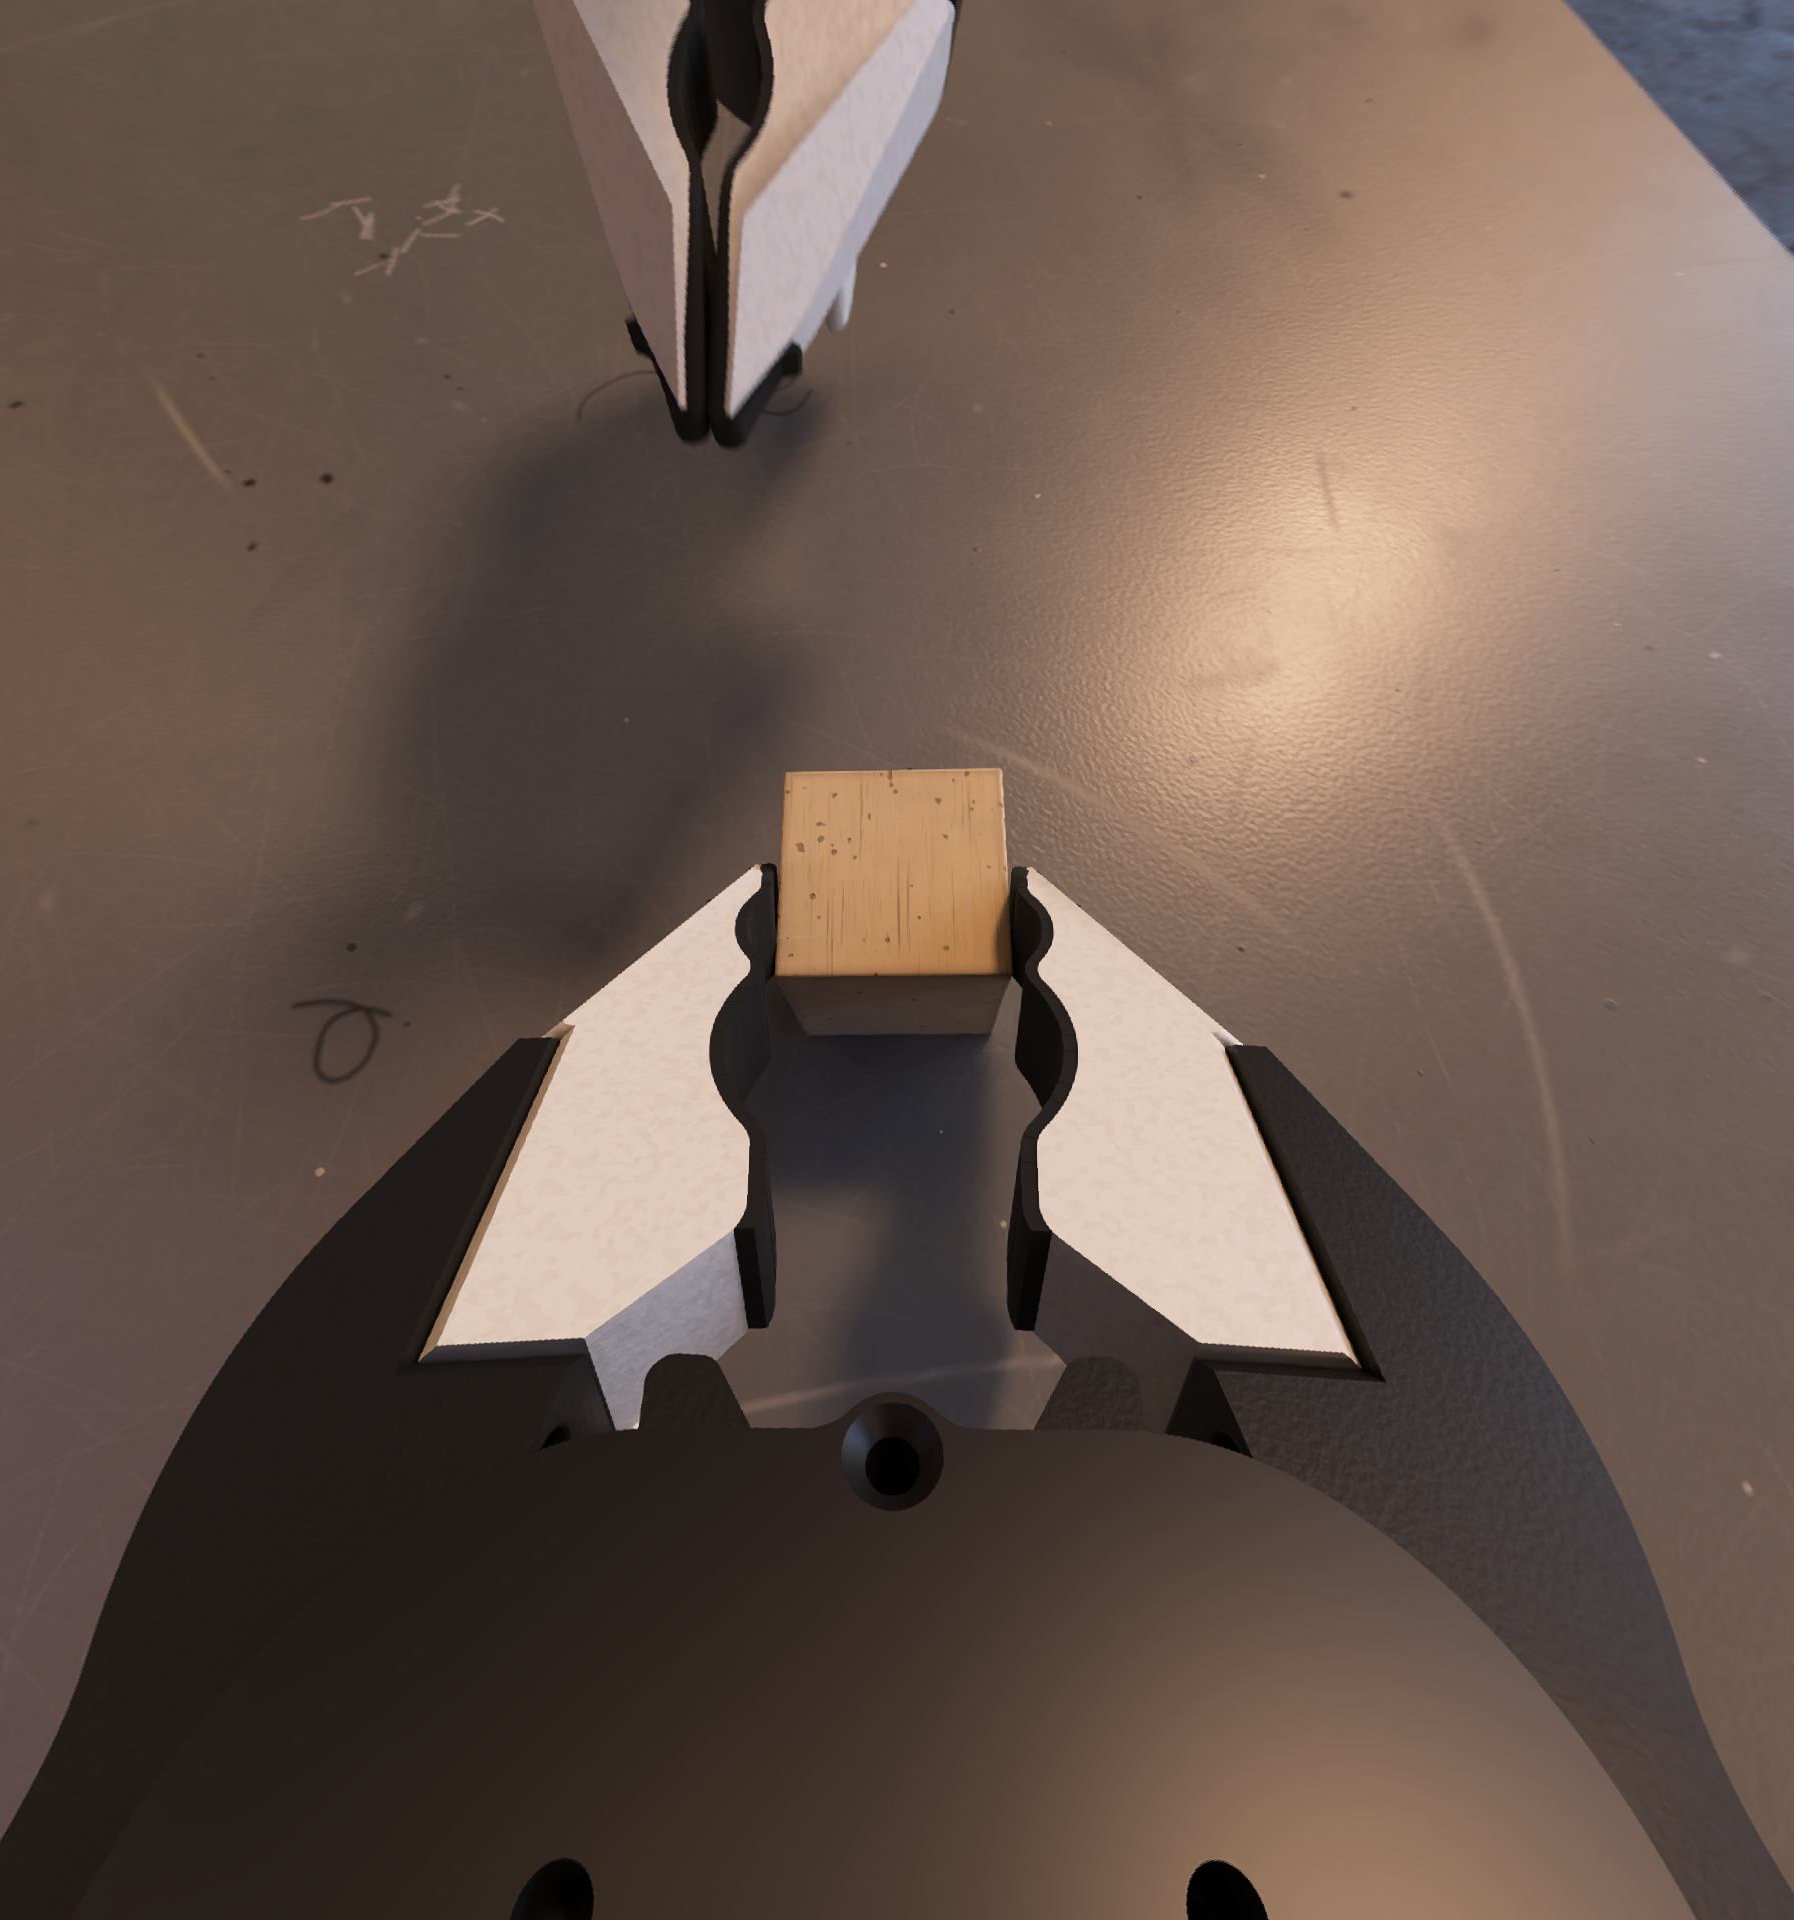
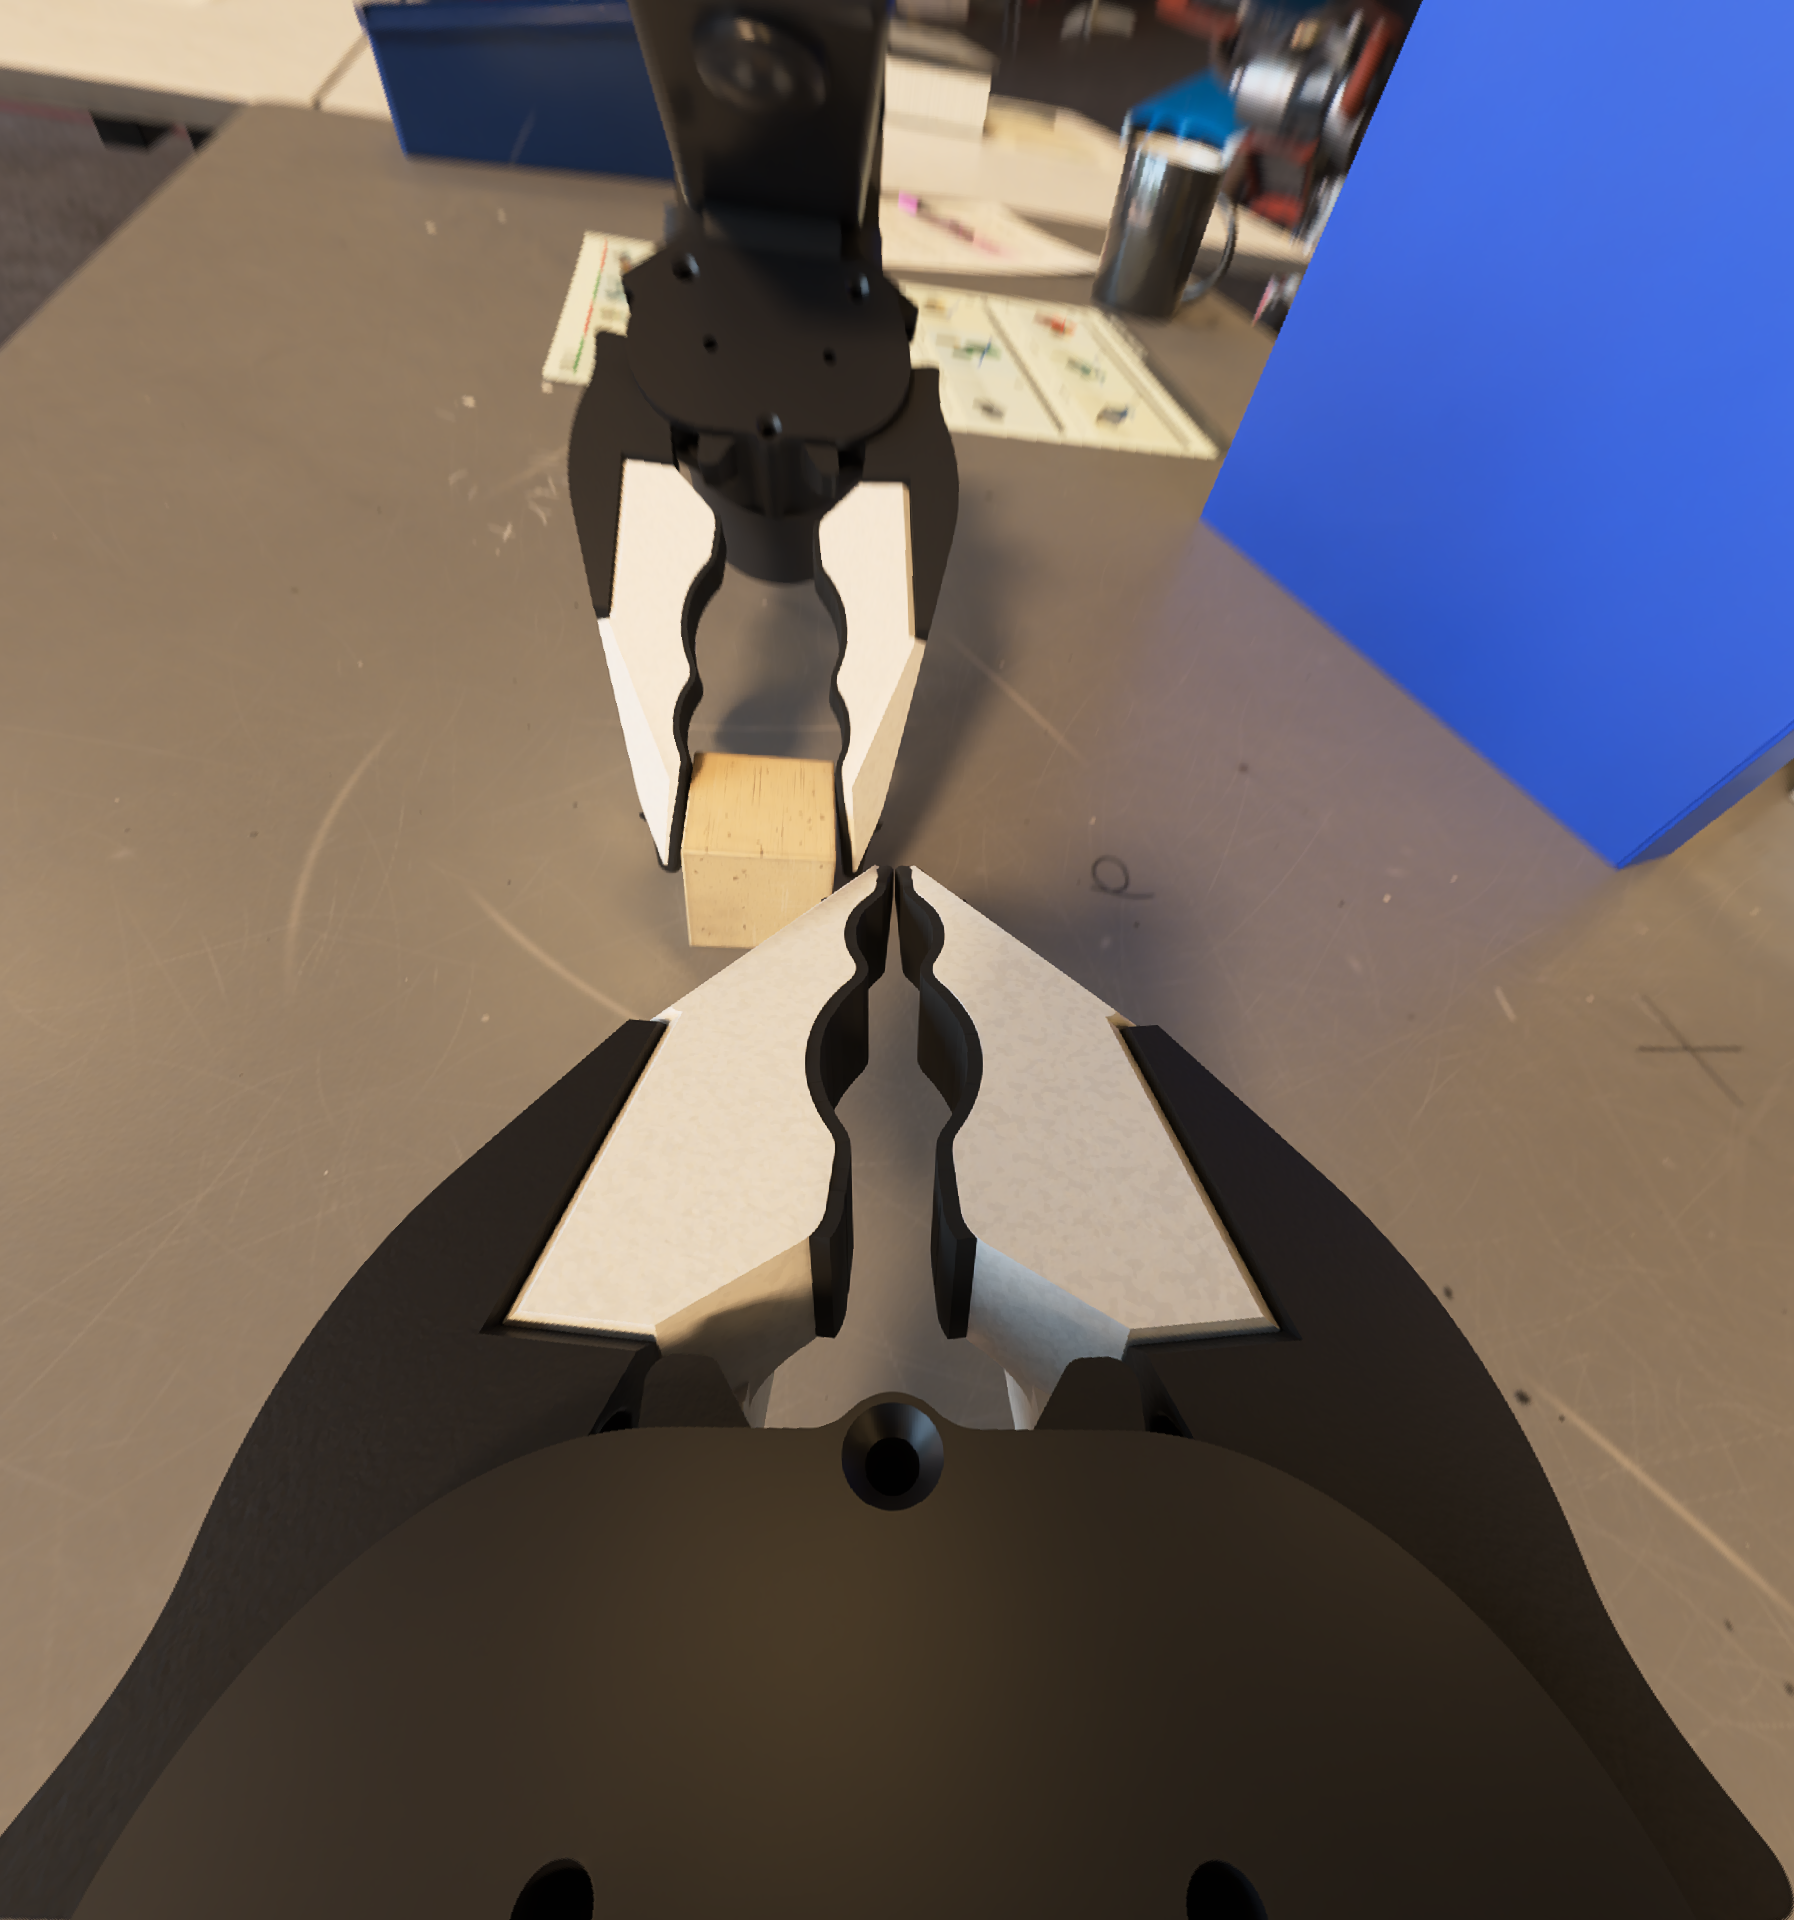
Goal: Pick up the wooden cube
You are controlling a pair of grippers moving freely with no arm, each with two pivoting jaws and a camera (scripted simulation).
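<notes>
- The left gripper [image 1: 891, 883] has its two fingers drawn in against the left and right sides of the wooden cube [image 1: 891, 878]; the black pads touch both faces, so the jaws stand about one cube-width apart with the cube clamped at the fingertips.
- In the right wrist view the same cube [image 2: 758, 847] sits between the left gripper's [image 2: 758, 857] tips with its bottom edge at the table surface; whether it is resting on the table or just clear of it cannot be told.
- The right gripper [image 2: 891, 878] has its jaws brought together, tips all but touching, with nothing between them. It holds nothing.
- In the left wrist view the right gripper [image 1: 711, 426] points tip-down at the table, well apart from the cube, fingers pressed together.
- One cube, two grippers, each with two white fingers edged in black.
- The grey table [image 1: 1392, 623] is scuffed, with a pen loop [image 1: 337, 1039] and scratch marks [image 1: 405, 234] drawn on it.
- One dark metal mug [image 2: 1158, 229] stands near the far edge; what is in it cannot be seen.
- A printed sheet [image 2: 1059, 364] lies flat behind the left gripper; its marks are too blurred to read.
- A large blue box [image 2: 1558, 416] stands to the right, and a dark blue bin [image 2: 508, 94] sits at the far edge, contents hidden.
</notes>
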